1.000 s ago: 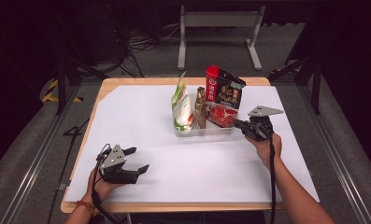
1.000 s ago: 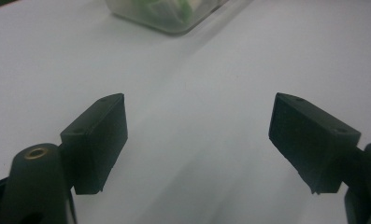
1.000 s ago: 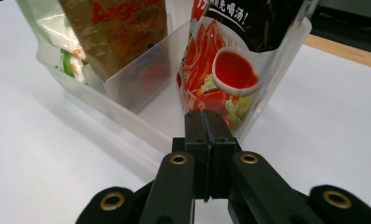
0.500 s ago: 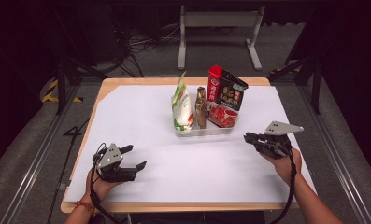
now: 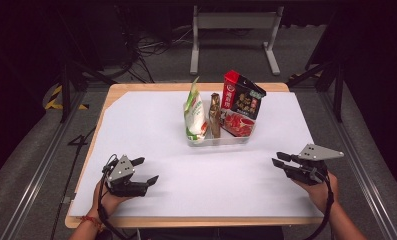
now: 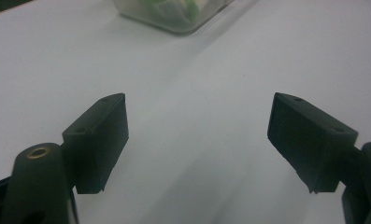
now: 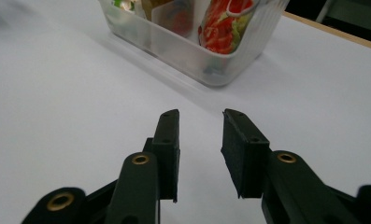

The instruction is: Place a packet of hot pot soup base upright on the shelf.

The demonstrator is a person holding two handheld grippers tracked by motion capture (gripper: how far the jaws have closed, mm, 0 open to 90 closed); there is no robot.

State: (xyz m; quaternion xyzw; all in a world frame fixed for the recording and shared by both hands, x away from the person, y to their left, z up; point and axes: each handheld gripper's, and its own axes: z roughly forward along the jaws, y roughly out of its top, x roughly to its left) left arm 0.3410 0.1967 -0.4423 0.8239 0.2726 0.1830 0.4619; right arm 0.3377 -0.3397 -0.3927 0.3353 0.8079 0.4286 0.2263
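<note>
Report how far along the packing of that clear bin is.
Looks done: the green-white pouch, brown packet and red-black bag stand upright in the clear bin. In hand: nothing; the right gripper, jaws just opening with nothing between them, sits clear of the bin, and the left gripper rests open. Left: apparently nothing.

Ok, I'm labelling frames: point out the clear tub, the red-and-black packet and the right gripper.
clear tub [image 5: 221, 141], high view, front wall.
red-and-black packet [image 5: 242, 100], high view, printed front.
right gripper [image 5: 278, 159], high view, between the fingertips.
</note>
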